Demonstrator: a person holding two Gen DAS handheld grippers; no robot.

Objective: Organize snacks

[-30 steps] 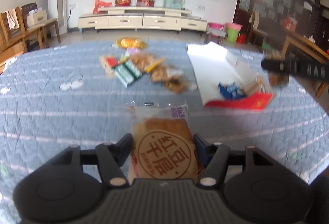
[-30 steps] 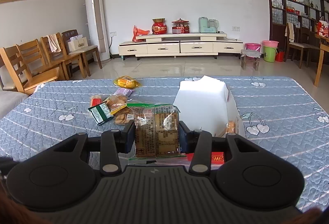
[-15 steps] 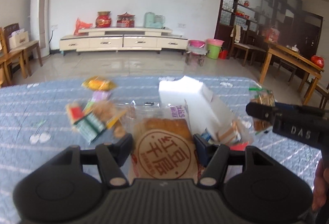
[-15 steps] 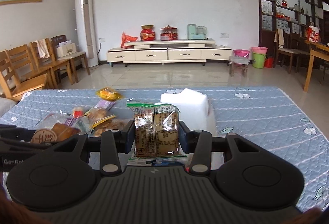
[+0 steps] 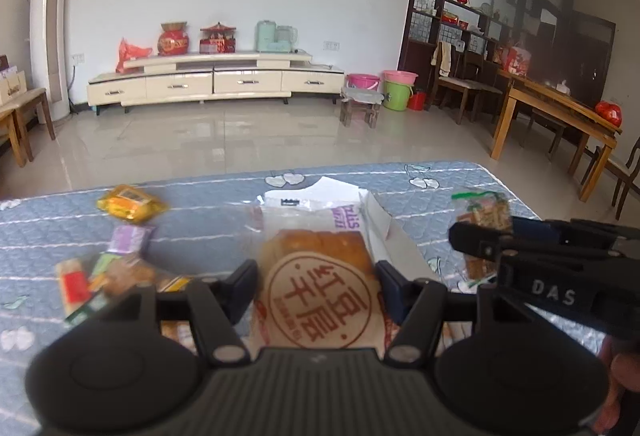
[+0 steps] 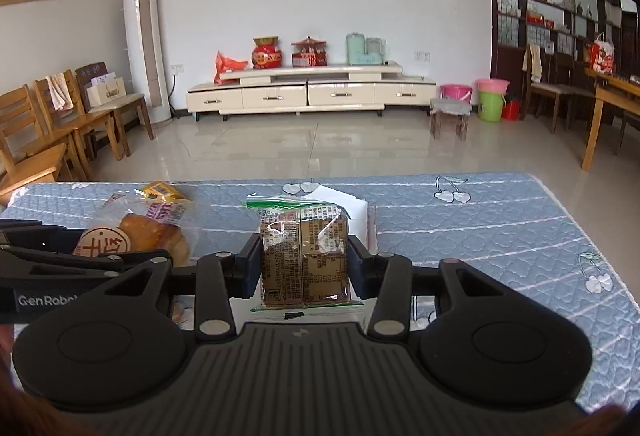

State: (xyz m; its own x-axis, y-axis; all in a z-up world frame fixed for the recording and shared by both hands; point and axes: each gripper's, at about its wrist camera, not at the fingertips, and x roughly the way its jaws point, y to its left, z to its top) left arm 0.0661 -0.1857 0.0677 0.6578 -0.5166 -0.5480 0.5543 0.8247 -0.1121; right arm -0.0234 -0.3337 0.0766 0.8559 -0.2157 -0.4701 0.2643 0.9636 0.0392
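Both grippers' fingers clamp snacks: left gripper [image 5: 316, 276] pastry [image 5: 320, 288], right gripper [image 6: 305, 260] biscuits [image 6: 304, 260], above quilted table [image 6: 500, 228].

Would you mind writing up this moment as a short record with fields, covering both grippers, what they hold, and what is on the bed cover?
left gripper: shut on the pastry packet, clear wrap, red round stamp
right gripper: shut on the brown snack packet, clear wrap with a green strip on top
white box: on the blue quilted cover, behind both held packets
loose snacks: scattered to the left on the cover, including a yellow packet
box contents: hidden from both views
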